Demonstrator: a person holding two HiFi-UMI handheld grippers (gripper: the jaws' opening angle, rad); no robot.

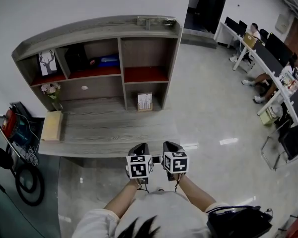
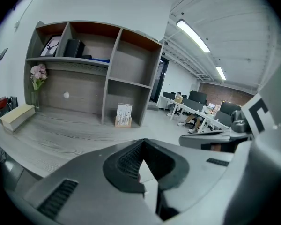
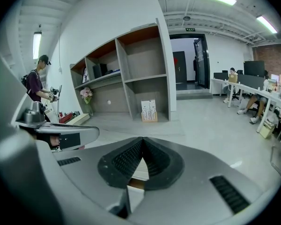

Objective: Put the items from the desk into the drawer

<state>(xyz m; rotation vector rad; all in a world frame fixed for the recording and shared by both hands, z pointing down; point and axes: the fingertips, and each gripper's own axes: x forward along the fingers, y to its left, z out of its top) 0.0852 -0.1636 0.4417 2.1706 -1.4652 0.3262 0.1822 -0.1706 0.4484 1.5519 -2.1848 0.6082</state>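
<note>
Trouble here starts with the drawer (image 1: 89,88): it sits shut under the left shelf of the hutch (image 1: 97,24), with only a small white knob (image 1: 84,88) to pull.

Both tongs hang in front of the person's body, off the front edge of the desk (image 1: 109,133), and touch nothing. The left tongs (image 1: 140,147) are closed tip to tip and empty. The right tongs (image 1: 170,145) are the same, tips together with nothing between them.

3 loose things wait on the desk:
- a beige block (image 1: 51,125) at the left end
- a vase of flowers (image 1: 52,92) just behind it
- a printed card stand (image 1: 144,101) in the lower right bay

The knob looks small and rounded, so the tongs could slip off it. The vase stands close to the drawer's left end and looks top-heavy, so an arm reaching for the knob or the block could tip it. The block looks wide for 1 pair of tongs, and a grip across it may be loose. The card stand seems to hold upright cards and could shed them if pinched off-centre.
</note>
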